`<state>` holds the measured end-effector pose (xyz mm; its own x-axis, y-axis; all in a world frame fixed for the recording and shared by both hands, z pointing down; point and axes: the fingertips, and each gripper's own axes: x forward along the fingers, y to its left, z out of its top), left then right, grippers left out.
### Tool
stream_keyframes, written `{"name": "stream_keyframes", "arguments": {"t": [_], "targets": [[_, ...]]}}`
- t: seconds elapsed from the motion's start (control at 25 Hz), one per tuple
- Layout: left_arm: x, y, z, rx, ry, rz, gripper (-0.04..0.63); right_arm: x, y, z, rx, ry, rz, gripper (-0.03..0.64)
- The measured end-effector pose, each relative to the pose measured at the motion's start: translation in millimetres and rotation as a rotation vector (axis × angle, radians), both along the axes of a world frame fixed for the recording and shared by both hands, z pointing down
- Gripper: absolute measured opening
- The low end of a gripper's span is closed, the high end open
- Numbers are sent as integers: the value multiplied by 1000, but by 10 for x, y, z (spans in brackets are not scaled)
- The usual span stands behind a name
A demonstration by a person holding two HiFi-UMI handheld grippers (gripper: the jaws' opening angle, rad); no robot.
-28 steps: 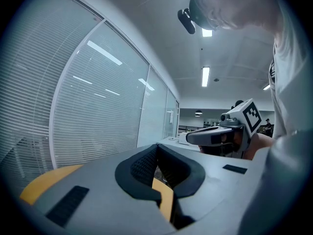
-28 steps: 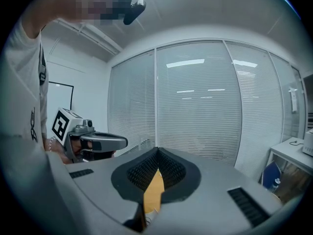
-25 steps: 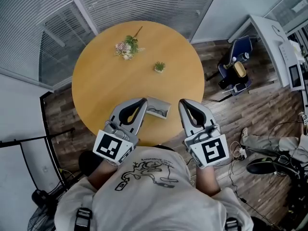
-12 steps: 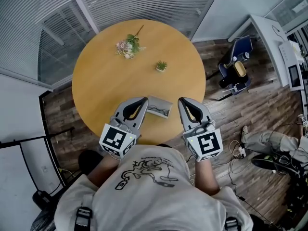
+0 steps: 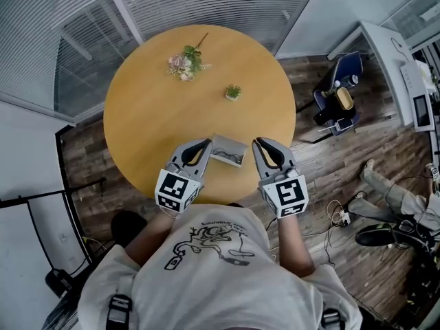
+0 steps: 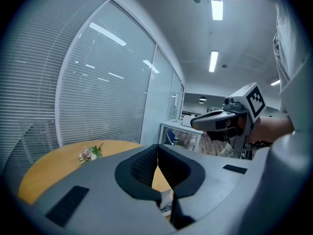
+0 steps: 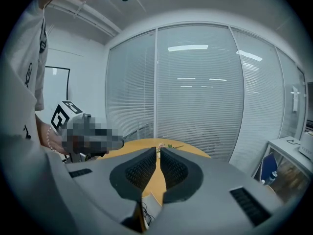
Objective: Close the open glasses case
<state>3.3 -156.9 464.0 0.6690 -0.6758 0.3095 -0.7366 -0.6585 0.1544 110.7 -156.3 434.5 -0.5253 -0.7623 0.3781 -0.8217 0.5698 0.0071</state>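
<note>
Risk lies with the open glasses case (image 5: 228, 150), which sits close to the near edge of the table (image 5: 151, 108) between both grippers: a sideways nudge could push it off. The left tongs (image 5: 205, 145) are pressed together and empty. The right tongs (image 5: 256, 144) have just been opening to a narrow, empty gap, so a push on the lid may glance off.

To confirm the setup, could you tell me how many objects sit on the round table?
3: a flower sprig at the far side, a small potted plant right of centre, and the open glasses case at the near edge. None appears hidden.
</note>
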Motion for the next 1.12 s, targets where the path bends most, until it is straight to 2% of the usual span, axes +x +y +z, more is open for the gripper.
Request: {"name": "stream_keyframes", "arguments": {"t": [0.48,0.8,1.12], "targets": [[-46,17,802,-105,-90,16,21,-18,-79,696,-58,93,-31,55],[-37,66,1477,-194,-169,47,21,-63,-101,1253,-78,197,-92,67],[-90,129,2031,-274,-217,73,21,-60,-159,1716,-117,280,-141,72]]}}
